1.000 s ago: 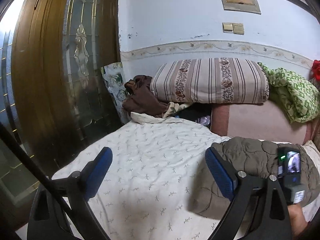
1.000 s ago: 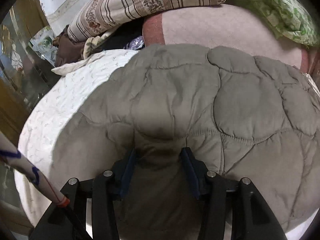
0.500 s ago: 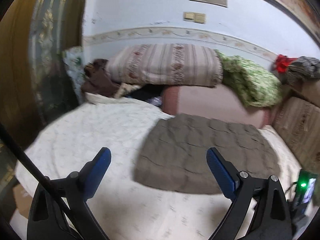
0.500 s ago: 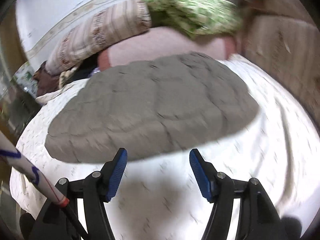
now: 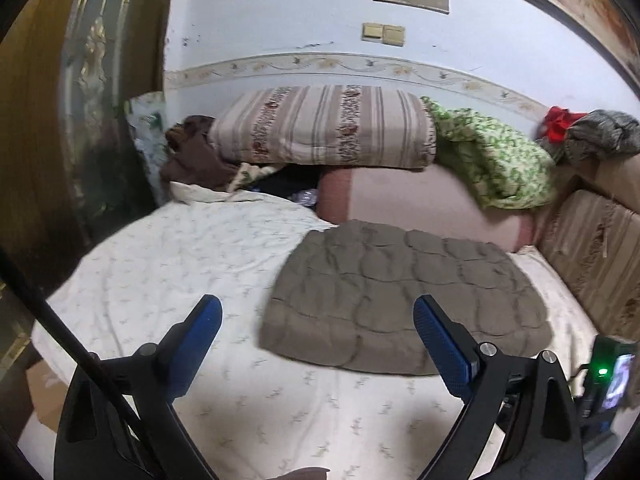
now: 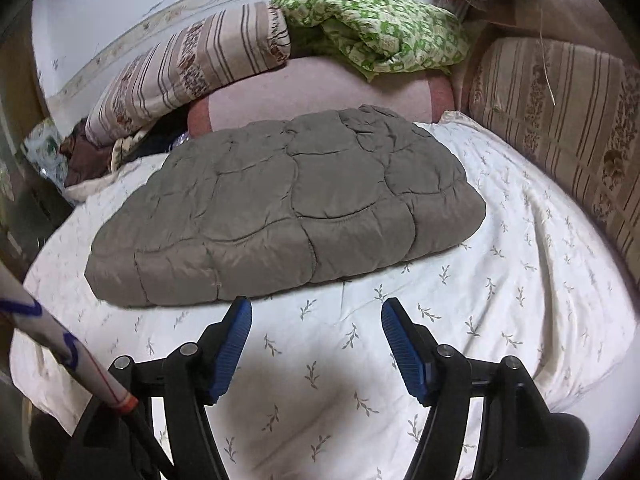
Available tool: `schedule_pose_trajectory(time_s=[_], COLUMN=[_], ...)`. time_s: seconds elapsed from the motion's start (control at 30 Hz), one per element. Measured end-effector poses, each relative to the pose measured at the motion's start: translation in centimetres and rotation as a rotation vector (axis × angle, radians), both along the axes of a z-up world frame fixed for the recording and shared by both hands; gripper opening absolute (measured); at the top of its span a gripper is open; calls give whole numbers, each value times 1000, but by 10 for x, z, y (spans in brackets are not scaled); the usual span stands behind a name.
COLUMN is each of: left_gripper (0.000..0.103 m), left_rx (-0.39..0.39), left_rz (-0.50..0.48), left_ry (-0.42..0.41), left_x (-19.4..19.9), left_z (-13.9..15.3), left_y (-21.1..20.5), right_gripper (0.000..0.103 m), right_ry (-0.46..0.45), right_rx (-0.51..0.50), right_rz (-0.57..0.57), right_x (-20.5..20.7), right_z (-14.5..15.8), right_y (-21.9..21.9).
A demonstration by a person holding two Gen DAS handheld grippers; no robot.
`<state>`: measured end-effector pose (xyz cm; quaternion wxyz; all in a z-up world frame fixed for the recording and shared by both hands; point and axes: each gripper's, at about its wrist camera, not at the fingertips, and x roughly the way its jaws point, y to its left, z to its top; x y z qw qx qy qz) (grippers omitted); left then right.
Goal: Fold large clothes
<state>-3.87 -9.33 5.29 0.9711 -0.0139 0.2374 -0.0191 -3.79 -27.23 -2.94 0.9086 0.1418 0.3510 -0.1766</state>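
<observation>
A grey-brown quilted padded garment point(image 6: 288, 208) lies folded into a flat bundle on the white leaf-print bed sheet point(image 6: 500, 300); it also shows in the left wrist view point(image 5: 400, 296). My right gripper point(image 6: 316, 324) is open and empty, held just short of the bundle's near edge. My left gripper point(image 5: 318, 328) is open and empty, above the sheet at the bundle's near left corner.
A striped folded quilt point(image 5: 324, 128), a green patterned blanket point(image 5: 492, 156) and a pink cushion point(image 5: 420, 204) line the wall behind. A striped sofa back point(image 6: 560, 120) stands on the right. A wooden door point(image 5: 60, 120) is on the left.
My right gripper let go of the garment, opened and drew back from it. My left gripper swung right and back, so the whole folded bundle is in its view.
</observation>
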Motion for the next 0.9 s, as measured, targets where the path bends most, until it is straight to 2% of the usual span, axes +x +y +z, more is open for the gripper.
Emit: schedule_pose_trajectory(time_s=[0.13, 0.37, 0.53, 0.9], left_gripper=[96, 96, 96, 96], left_rx=[19, 30, 34, 57], left_rz=[46, -6, -40, -65], left_ry=[1, 81, 136, 195], left_x=[1, 7, 11, 16], left_z=[-12, -37, -52, -69], left_y=[4, -2, -5, -12], right_gripper=[74, 76, 76, 76], right_ry=[18, 65, 96, 136], right_rx=[-57, -146, -148, -204], right_rz=[7, 19, 6, 9], right_x=[3, 6, 10, 11], right_z=[4, 5, 0, -5], right_y=[12, 25, 23, 32])
